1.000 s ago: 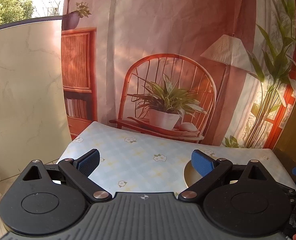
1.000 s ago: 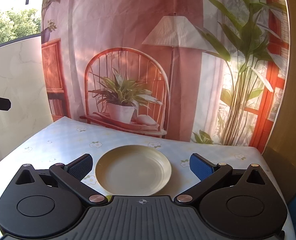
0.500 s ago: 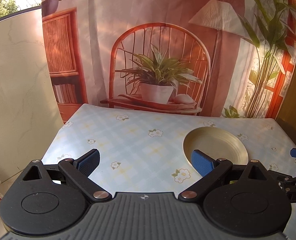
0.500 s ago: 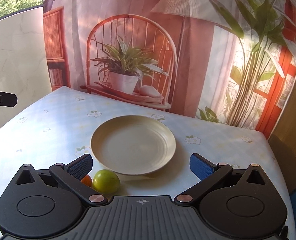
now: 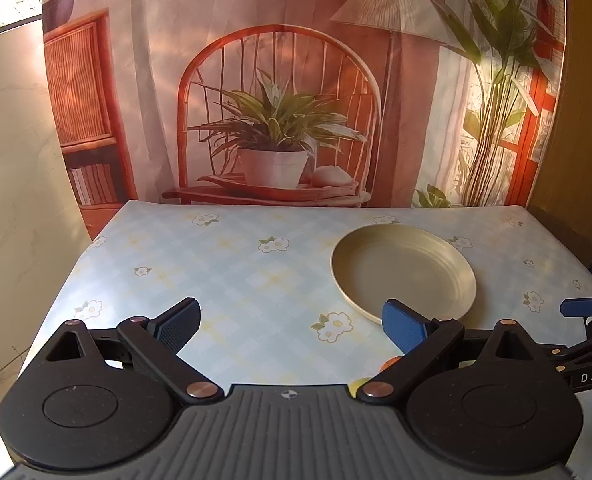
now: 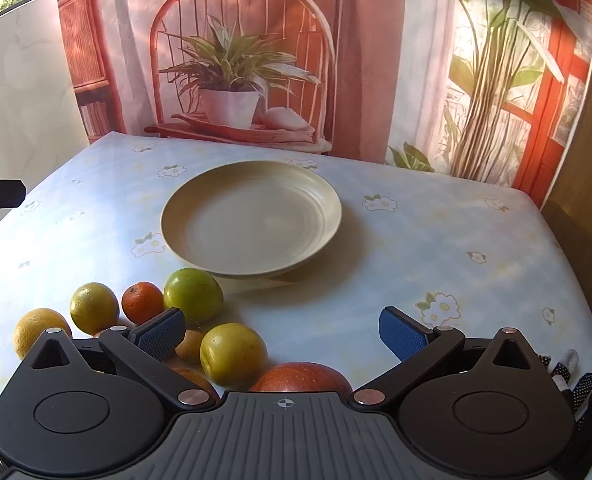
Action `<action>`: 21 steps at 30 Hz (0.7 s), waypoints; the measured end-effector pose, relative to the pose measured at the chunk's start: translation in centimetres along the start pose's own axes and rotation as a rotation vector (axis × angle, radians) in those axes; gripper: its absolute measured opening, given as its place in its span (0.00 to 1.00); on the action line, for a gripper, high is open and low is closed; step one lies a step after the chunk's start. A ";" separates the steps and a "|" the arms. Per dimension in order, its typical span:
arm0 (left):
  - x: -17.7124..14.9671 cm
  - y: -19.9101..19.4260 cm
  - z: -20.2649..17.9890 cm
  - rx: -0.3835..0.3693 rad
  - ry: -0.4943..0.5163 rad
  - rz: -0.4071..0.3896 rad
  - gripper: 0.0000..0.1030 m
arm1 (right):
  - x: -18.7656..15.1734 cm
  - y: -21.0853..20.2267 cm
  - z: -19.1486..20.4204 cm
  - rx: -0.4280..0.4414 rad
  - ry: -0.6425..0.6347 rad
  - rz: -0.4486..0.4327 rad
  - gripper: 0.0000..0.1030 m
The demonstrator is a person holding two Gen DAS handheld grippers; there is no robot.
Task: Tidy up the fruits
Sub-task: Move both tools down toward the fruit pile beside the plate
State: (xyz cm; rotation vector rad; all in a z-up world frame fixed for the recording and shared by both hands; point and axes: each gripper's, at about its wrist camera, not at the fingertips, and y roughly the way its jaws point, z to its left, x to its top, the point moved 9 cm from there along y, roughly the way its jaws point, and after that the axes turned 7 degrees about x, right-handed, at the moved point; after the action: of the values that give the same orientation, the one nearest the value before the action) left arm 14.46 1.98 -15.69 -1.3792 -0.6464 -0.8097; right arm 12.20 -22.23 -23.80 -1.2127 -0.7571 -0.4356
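Observation:
A cream plate (image 6: 251, 216) sits empty mid-table; it also shows in the left wrist view (image 5: 403, 270). Several fruits lie in front of it: a green one (image 6: 193, 293), a small orange mandarin (image 6: 142, 302), two yellow-green ones (image 6: 94, 307) (image 6: 232, 353), a yellow one (image 6: 35, 330) and a red apple (image 6: 302, 377) partly hidden by my right gripper. My right gripper (image 6: 281, 334) is open and empty above the fruits. My left gripper (image 5: 291, 326) is open and empty over the table, left of the plate.
The table (image 6: 436, 248) has a light blue flowered cloth. A printed backdrop (image 5: 279, 80) hangs behind its far edge. A tiled wall (image 5: 11, 160) stands at the left. The right gripper's blue tip (image 5: 580, 307) shows at the left view's right edge.
Both grippers have tilted down and pulled back. The plate sits farther from both grippers, and the fruits have come into the right wrist view. Both stay open.

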 end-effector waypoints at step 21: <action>-2.0 1.5 0.4 0.014 -0.043 0.100 0.91 | -0.9 4.8 1.2 0.194 -0.115 0.265 0.62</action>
State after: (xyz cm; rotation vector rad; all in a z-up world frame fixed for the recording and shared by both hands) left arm 14.55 2.59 -18.14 -1.4083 -0.6100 -0.6969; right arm 14.46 -19.65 -27.46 -1.1426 -0.7073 -0.0722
